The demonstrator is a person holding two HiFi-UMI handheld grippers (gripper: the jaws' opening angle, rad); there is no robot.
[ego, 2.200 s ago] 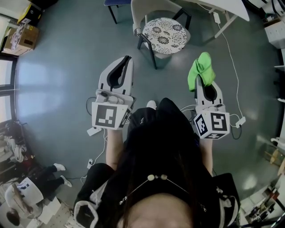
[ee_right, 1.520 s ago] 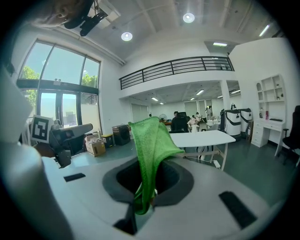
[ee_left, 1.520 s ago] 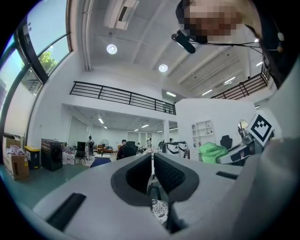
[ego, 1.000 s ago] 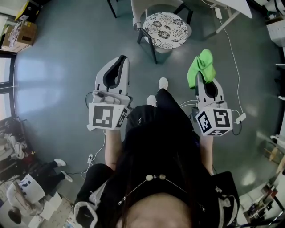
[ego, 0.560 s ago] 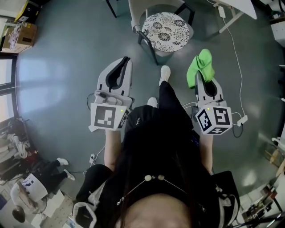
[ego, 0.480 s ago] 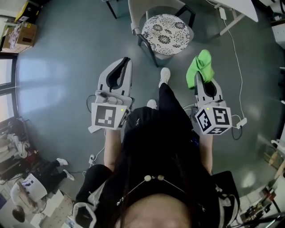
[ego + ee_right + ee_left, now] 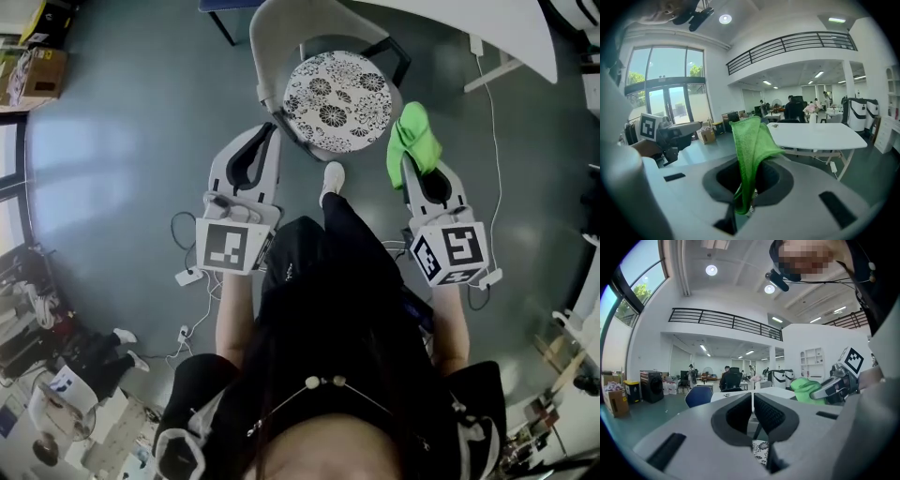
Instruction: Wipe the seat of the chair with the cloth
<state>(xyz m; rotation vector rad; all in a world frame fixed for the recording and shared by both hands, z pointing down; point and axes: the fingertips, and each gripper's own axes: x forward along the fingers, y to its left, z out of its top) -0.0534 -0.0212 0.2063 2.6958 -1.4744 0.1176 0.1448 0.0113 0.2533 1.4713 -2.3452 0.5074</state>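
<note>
The chair (image 7: 272, 37) has a white back and a round black-and-white floral seat (image 7: 337, 87), straight ahead in the head view. My right gripper (image 7: 410, 161) is shut on a bright green cloth (image 7: 413, 139), which hangs just right of the seat's edge. In the right gripper view the cloth (image 7: 751, 150) stands up folded from between the jaws. My left gripper (image 7: 266, 134) is shut and holds nothing, its tip beside the seat's left front edge. A bit of the seat (image 7: 760, 452) shows below its jaws in the left gripper view.
A white table (image 7: 487, 28) stands behind and right of the chair, with a power strip and cable (image 7: 487, 75) on the floor beneath. A cardboard box (image 7: 36, 75) sits far left. More cables (image 7: 192, 272) lie by my feet. My shoe (image 7: 330, 178) is near the chair.
I have walked forward: the chair has come closer and now lies just beyond both gripper tips. The cloth stays clamped in the right gripper.
</note>
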